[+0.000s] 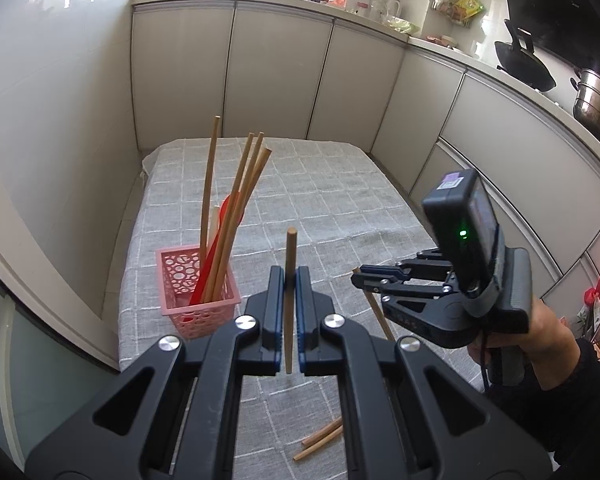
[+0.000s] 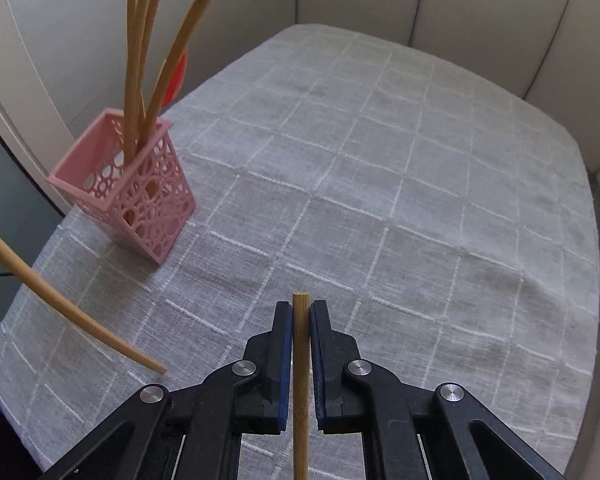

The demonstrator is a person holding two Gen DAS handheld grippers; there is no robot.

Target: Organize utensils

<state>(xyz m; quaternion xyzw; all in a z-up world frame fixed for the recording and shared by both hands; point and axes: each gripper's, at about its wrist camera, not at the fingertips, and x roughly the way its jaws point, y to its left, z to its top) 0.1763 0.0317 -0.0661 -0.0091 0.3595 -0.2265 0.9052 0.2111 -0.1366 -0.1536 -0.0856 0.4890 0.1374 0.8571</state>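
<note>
A pink lattice basket (image 1: 198, 292) stands on the grey checked tablecloth (image 1: 320, 200) and holds several wooden chopsticks (image 1: 236, 208), a red utensil and a white one. My left gripper (image 1: 290, 280) is shut on a wooden chopstick (image 1: 290, 304), held upright just right of the basket. My right gripper (image 2: 301, 316) is shut on another wooden chopstick (image 2: 301, 380); it also shows in the left wrist view (image 1: 360, 276), to the right of my left gripper. The basket (image 2: 132, 188) is far left in the right wrist view, and the left gripper's chopstick (image 2: 60, 304) crosses its lower left.
Two or three loose chopsticks (image 1: 320, 438) lie on the cloth near the front edge. White cabinet fronts (image 1: 280, 76) surround the table at the back and right. A wok (image 1: 524, 62) and a steel pot (image 1: 598, 104) sit on the counter at right.
</note>
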